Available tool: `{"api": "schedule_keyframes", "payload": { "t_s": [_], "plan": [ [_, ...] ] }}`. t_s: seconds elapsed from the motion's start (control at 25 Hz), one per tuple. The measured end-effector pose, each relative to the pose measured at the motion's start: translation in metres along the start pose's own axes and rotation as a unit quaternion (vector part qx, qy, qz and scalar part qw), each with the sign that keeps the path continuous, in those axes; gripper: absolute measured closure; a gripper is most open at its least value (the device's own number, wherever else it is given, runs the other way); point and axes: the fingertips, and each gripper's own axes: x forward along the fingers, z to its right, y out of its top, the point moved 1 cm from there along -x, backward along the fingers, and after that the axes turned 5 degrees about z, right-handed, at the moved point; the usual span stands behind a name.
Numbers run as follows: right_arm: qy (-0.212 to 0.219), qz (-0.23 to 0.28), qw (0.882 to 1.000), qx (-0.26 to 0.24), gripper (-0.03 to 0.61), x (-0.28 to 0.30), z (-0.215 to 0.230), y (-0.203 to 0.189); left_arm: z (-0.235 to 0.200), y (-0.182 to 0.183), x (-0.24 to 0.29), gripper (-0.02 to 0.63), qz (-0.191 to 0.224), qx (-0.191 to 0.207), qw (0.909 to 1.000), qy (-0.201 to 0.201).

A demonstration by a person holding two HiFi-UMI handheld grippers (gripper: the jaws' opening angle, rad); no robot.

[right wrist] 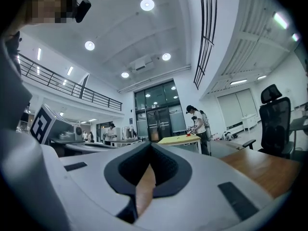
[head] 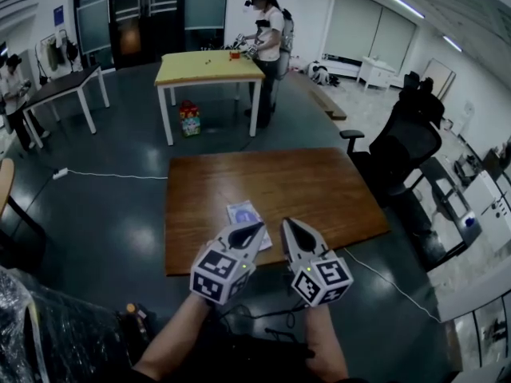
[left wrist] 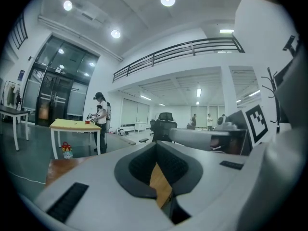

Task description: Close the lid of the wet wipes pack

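The wet wipes pack (head: 243, 212) is a small white and blue packet lying flat near the front edge of the brown wooden table (head: 319, 190). I cannot tell from here whether its lid is up or down. My left gripper (head: 254, 228) hovers just in front of the pack, its tip over the pack's near corner, jaws together and empty. My right gripper (head: 287, 223) is a little to the pack's right, also shut with nothing held. In the left gripper view (left wrist: 156, 146) and the right gripper view (right wrist: 150, 146) the jaws meet at the tips, and the pack is hidden.
A black office chair (head: 403, 146) stands off the table's right side. Beyond it, a person (head: 267, 34) works at a yellow table (head: 209, 68); another person (head: 12, 86) is at a dark table far left. A white cable (head: 112, 174) runs across the floor.
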Motion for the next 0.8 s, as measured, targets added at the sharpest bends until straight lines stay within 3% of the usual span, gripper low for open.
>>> {"api": "schedule_keyframes", "payload": {
  "t_s": [0.8],
  "plan": [
    [0.016,0.017,1.0,-0.011,0.569,-0.016,-0.01,0.02,0.015,0.009,-0.008,0.606,0.011,0.006,0.9999,0.011]
  ]
}}
